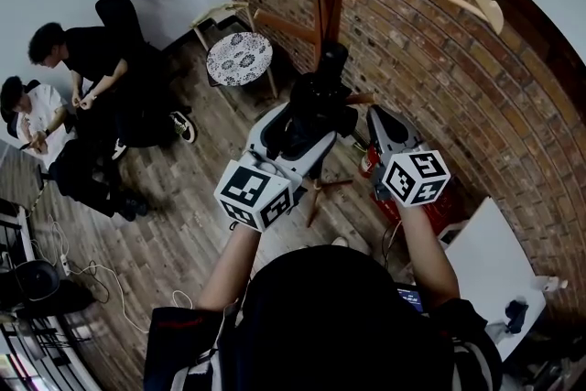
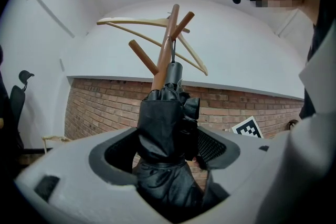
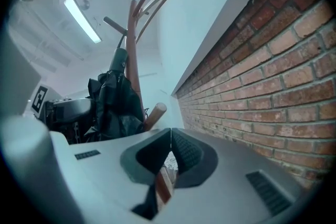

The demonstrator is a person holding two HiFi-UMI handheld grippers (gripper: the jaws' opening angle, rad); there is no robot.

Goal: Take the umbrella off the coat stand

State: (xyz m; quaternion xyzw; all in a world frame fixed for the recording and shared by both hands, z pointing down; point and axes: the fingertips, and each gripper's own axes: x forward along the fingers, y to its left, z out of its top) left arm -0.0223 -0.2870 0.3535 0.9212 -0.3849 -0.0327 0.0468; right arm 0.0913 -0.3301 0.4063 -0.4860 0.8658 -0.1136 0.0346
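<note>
Item: compact folding umbrella (image 2: 165, 131), black, canopy furled and strapped into a bunched bundle. Location: upright against the central pole of a wooden coat stand (image 2: 167, 44), below its angled pegs and above the floor; how it hangs from the stand is hidden by the fabric. A pale wooden hanger (image 2: 142, 22) sits across the top of the stand. Left gripper (image 2: 167, 157): jaws clenched round the mid-part of the furled canopy, fabric filling the gap and pressing on both pads. Right gripper (image 3: 170, 139): jaws closed together with nothing between them, held just beside the stand, a wooden peg (image 3: 153, 115) close ahead of it. Surroundings: brick wall (image 3: 273, 71) behind the stand; a round patterned stool (image 1: 239, 58) near its foot; two seated people (image 1: 87, 59) well apart at the head view's left. Handling, by judgement: light; soft and yielding at the outer folds but stiff along the inner shaft, so a grip across the bundle should bite once the cloth compresses; the nylon looks slippery and may slide inside the jaws. Best hold: the strapped waist, as now taken, or the rigid handle. Loose folds could snag on a peg as it comes free.
</note>
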